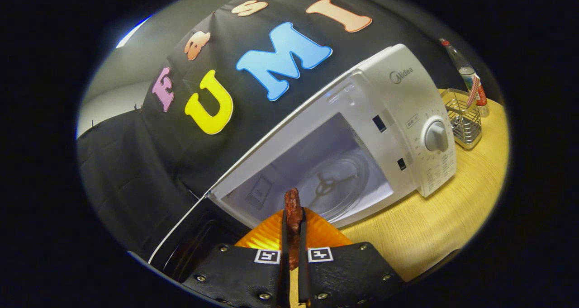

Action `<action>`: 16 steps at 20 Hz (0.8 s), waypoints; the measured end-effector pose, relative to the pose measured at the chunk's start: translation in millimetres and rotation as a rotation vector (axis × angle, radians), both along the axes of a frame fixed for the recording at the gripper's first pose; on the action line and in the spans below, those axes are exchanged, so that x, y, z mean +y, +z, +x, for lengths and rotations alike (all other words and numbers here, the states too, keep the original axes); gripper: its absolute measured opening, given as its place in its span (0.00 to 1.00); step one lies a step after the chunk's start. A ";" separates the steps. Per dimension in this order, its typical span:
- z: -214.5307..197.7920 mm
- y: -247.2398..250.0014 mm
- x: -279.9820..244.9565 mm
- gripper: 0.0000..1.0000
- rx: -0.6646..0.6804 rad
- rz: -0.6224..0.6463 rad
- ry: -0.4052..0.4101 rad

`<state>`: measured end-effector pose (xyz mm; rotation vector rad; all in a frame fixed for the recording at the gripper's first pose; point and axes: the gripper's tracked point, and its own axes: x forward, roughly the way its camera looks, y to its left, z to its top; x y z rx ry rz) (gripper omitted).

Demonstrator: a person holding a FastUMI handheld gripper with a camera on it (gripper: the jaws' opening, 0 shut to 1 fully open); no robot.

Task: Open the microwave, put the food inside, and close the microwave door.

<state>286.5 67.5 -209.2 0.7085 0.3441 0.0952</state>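
Observation:
A white microwave (407,118) stands on the wooden table (452,217) with its door (190,235) swung open to the left. Its lit cavity shows a glass turntable (337,186). My gripper (294,220) is shut on a brown piece of food (293,208), which sticks up between the two fingers. Under the food hangs an orange ribbed plate (271,235), just in front of the cavity's lower edge. The whole view is tilted.
A wire mesh holder (463,118) stands on the table to the right of the microwave, with a glass bottle (468,75) behind it. Bare tabletop lies in front of the microwave's control panel with its round dial (436,136).

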 end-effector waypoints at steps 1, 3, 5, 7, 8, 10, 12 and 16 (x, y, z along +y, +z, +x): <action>11.0 -3.2 -0.8 0.08 0.005 0.010 -0.025; 34.8 -9.3 -2.9 0.07 0.012 0.062 -0.075; 54.1 -16.7 -2.6 0.08 0.019 0.144 -0.117; 73.3 -30.7 -7.1 0.08 0.037 0.170 -0.172; 80.1 -37.1 -10.1 0.08 0.045 0.165 -0.199; 92.3 -46.0 -15.1 0.08 0.049 0.165 -0.236; 101.4 -53.0 -12.9 0.08 0.055 0.196 -0.245; 109.5 -51.1 -9.3 0.16 0.001 0.180 -0.268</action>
